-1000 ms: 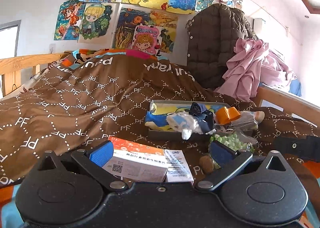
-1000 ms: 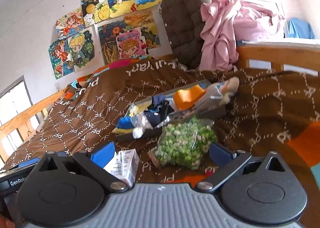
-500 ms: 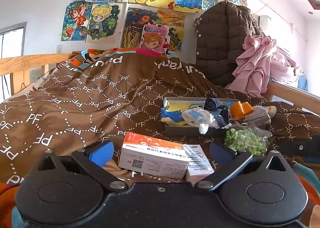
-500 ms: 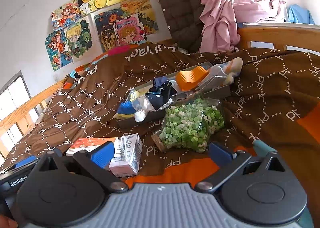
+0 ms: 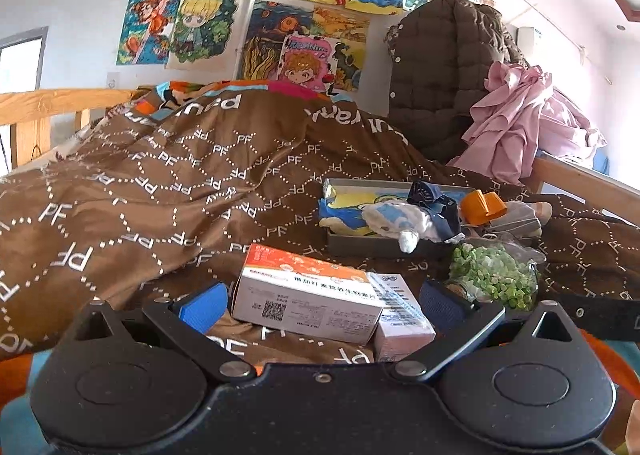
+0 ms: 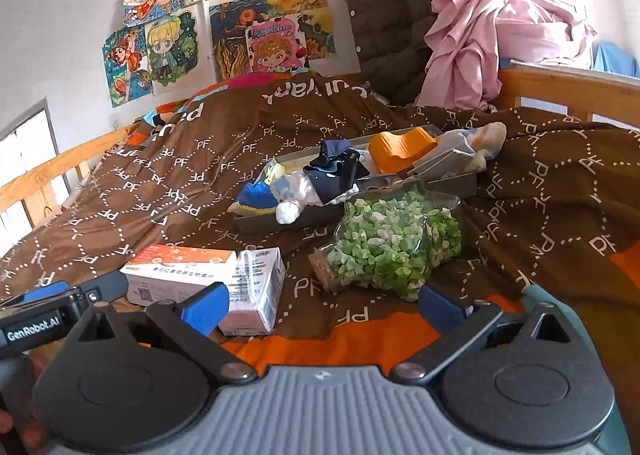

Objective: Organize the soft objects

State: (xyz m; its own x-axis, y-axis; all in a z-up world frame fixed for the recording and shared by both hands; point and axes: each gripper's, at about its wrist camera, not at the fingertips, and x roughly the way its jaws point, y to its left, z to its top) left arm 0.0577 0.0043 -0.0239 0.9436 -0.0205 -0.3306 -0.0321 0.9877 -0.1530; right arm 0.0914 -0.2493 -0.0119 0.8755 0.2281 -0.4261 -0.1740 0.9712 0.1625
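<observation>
- The brown quilt (image 5: pixel 168 191) over the bed is smooth cloth with a faint sheen, printed with white dotted lettering.
- The orange-and-white box (image 5: pixel 304 291) is matt printed card; the small carton (image 6: pixel 256 291) touching it at 3 o'clock is glossy.
- The bag of green bits (image 6: pixel 392 243) is clear, shiny, crinkled plastic.
- The tray (image 5: pixel 380 245) looks like dull grey metal.
- The left tool (image 5: pixel 320 303) is matt black plastic with ribbed blue pads.
- The bed rail (image 5: pixel 52 103) is bare pale wood.
</observation>
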